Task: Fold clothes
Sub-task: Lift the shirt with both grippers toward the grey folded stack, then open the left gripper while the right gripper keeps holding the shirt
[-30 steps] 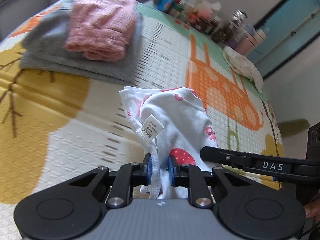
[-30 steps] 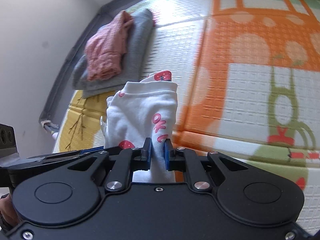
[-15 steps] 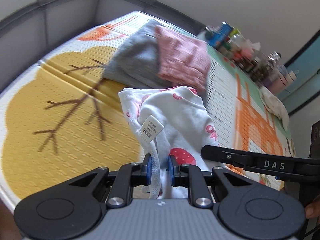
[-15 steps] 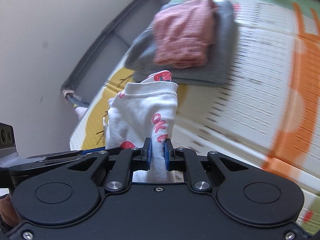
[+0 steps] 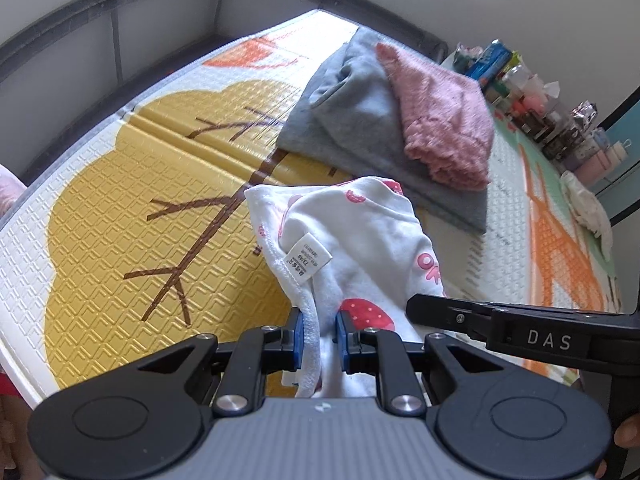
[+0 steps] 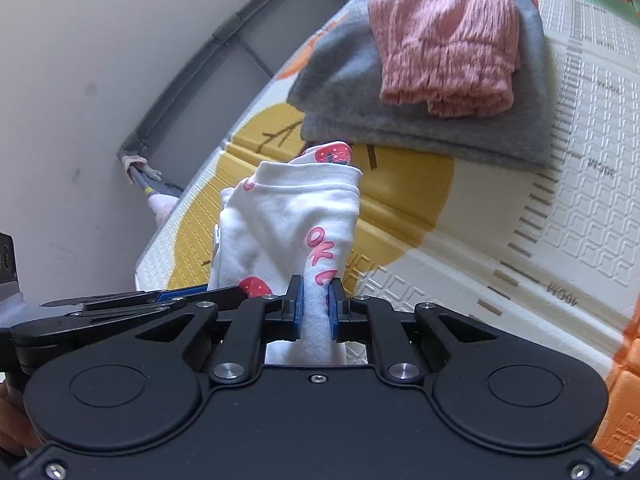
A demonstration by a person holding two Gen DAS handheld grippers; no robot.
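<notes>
A: What has changed in the last second?

B: Both views have swung from the orange print to the yellow tree print at the play mat (image 5: 120, 208) corner by the grey rail. The folded stack, pink garment (image 6: 444, 36) on grey garment (image 6: 420, 120), now sits just ahead. My reading: the bundle is being carried toward that stack.

A: Grip status?

B: Left gripper (image 5: 318, 336) nearly closed, clamped on the hem of the white strawberry-print garment (image 5: 360, 240). Right gripper (image 6: 316, 304) likewise pinches a fold of it. The garment hangs above the mat, off the surface.

A: Orientation?

B: Bunched compactly. Long axis runs forward from the jaws, free end toward the stack. Care label faces up.
</notes>
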